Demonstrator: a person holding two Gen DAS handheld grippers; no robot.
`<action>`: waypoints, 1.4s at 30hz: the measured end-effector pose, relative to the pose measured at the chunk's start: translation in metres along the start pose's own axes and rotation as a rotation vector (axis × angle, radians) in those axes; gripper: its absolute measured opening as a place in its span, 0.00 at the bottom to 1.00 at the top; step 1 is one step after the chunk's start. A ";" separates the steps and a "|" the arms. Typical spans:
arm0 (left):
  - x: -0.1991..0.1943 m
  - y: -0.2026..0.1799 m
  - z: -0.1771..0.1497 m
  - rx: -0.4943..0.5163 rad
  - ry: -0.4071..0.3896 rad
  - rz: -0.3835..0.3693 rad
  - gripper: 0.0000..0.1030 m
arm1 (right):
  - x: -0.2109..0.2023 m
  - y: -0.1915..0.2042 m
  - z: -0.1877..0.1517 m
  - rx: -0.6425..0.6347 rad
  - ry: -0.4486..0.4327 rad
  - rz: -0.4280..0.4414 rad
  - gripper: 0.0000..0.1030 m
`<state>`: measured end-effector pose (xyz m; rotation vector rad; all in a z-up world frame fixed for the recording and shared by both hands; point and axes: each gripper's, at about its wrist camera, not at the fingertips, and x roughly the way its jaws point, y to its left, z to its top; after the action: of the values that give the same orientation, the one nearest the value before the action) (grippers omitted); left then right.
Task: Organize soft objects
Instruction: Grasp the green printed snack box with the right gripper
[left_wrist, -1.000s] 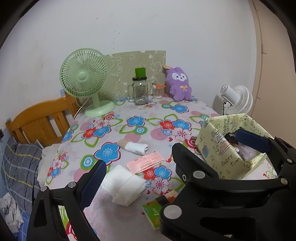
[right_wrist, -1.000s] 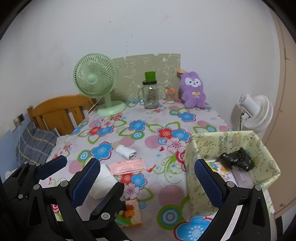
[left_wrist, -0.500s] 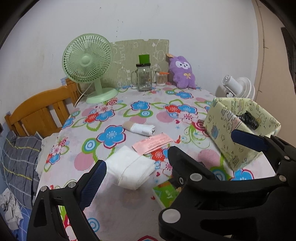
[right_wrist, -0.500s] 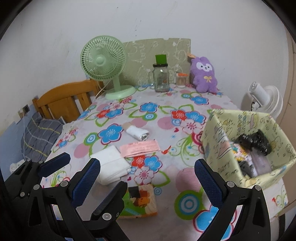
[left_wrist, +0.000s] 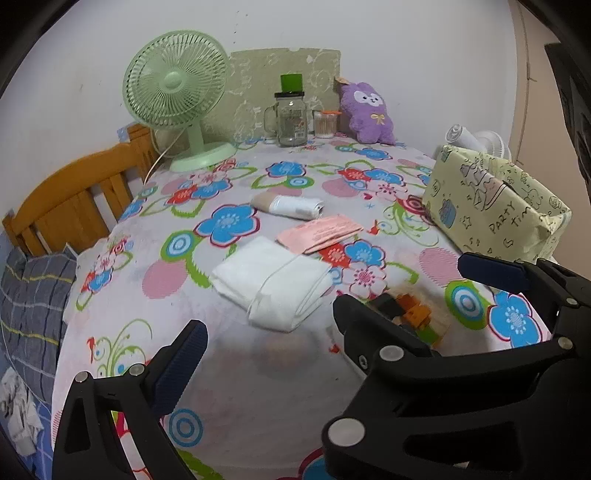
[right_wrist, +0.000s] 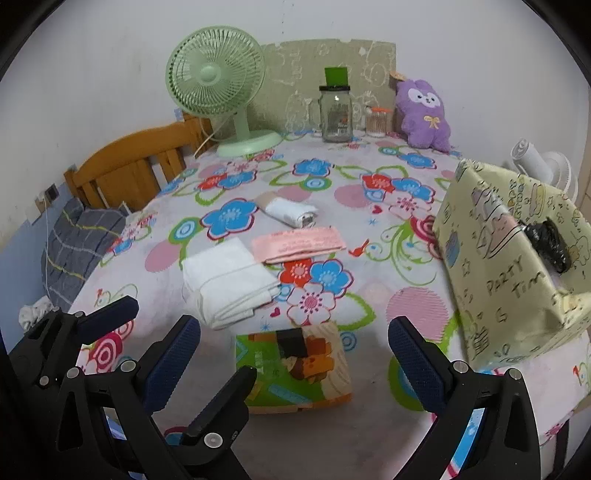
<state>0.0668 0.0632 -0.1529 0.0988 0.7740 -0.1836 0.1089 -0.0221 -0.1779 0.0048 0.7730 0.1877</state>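
A folded white cloth lies on the flowered table. Behind it lie a pink packet and a rolled white sock. A green tissue pack lies near the front edge. A yellow patterned box stands at the right, with a black bundle inside. My left gripper is open and empty, low before the cloth. My right gripper is open and empty, around the tissue pack's near side.
A green fan, a glass jar, a small cup and a purple plush stand along the back wall. A wooden headboard and a bed are at the left. A white fan stands behind the box.
Both grippers have dropped lower and drawn back toward the table's front edge. The box now shows from the side. Both stay open and empty.
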 end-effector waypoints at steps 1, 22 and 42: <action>0.001 0.002 -0.001 -0.006 0.006 -0.002 0.98 | 0.002 0.001 -0.001 -0.003 0.004 -0.001 1.00; 0.022 0.008 -0.009 0.006 0.041 0.008 1.00 | 0.037 0.003 -0.009 0.014 0.145 -0.010 0.71; 0.046 0.001 0.028 0.008 0.032 -0.003 1.00 | 0.045 -0.023 0.020 0.075 0.081 -0.046 0.66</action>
<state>0.1182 0.0536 -0.1656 0.1084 0.8057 -0.1888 0.1582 -0.0357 -0.1965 0.0508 0.8594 0.1158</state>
